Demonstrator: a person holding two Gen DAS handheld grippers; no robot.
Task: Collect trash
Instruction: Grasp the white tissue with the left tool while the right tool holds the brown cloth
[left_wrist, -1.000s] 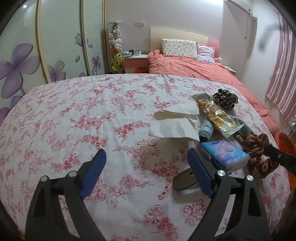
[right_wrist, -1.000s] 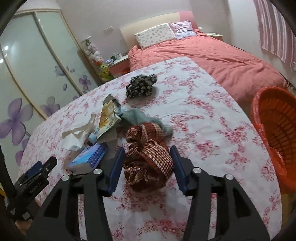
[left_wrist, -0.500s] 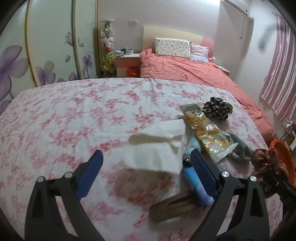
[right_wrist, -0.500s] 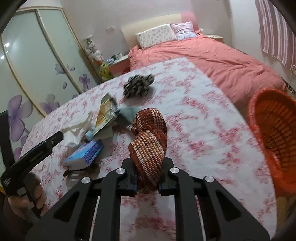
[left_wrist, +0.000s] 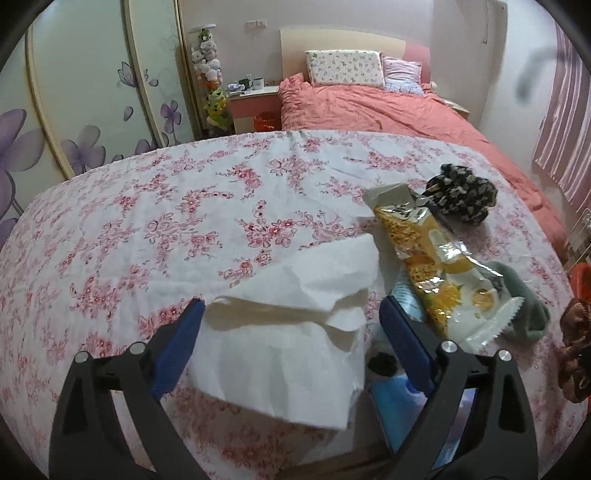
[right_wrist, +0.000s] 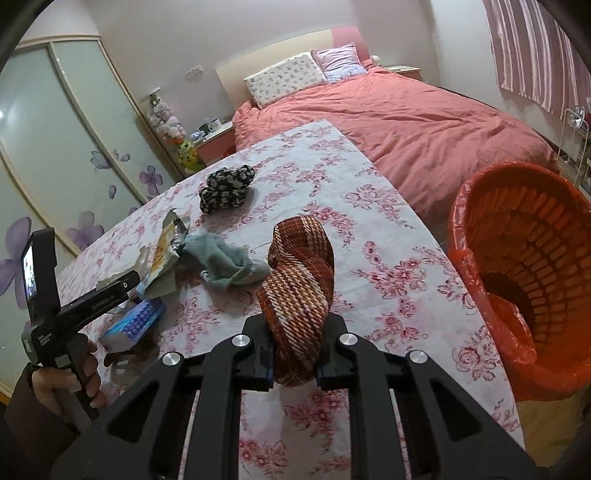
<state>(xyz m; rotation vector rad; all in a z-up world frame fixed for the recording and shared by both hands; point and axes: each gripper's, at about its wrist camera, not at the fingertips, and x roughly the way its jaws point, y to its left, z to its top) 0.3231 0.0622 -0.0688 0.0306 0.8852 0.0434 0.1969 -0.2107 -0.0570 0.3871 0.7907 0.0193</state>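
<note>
One item is in hand so far: the right gripper is clamped on a brown woven scrunchie, lifted off the table at centre of the right wrist view. The orange bin sits at the right edge of that frame, beside the table, with a red liner; I can't tell whether anything is already inside (the bottom is dark). So the drop-off is not yet done, and whether a scrunchie even counts as trash is a judgement call.

The left gripper is spread wide with nothing between its fingers, straddling a white tissue at lower centre of the left wrist view. My read: that is the next pick, not yet closed on.

Left on the floral tablecloth:
- yellow snack wrapper, right of centre, clearly trash
- grey-green cloth just beside the wrapper, partly under it
- black patterned scrunchie in the upper right, apart from the pile
- blue pack at lower left of the right wrist view, next to the left gripper
- something dark under the tissue edge, too hidden to name

Progress looks early: tissue and wrapper both still on the table, nothing confirmed binned.
</note>
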